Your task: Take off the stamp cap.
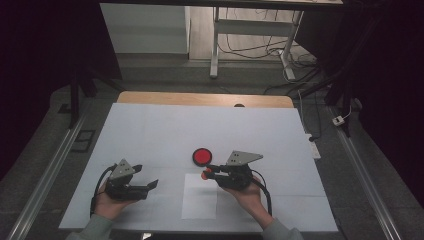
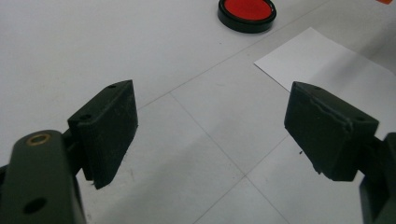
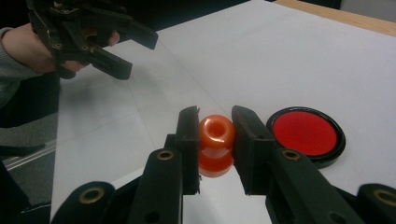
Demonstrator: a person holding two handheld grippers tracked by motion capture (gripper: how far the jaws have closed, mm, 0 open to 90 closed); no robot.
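Right gripper (image 3: 215, 140) clamped on orange stamp (image 3: 215, 144); red ink pad (image 3: 306, 133) at its 2 o'clock, inking likely next. Left gripper (image 2: 210, 130) jaws apart, empty.

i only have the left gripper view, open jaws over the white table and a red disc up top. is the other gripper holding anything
Observer: Yes. The right gripper is shut on an orange spool-shaped piece, seen in its own view.
Operator: where is that compared to the red disc
Observer: In the high view the orange piece sits just on the person's side of the red disc, apart from it.
Operator: and that white sheet at my right
Observer: The high view shows the white sheet lying between the two hands, with the orange piece at its far edge.
Operator: is my gripper near it
Observer: The left gripper is off to the sheet's left, jaws open with nothing between them.
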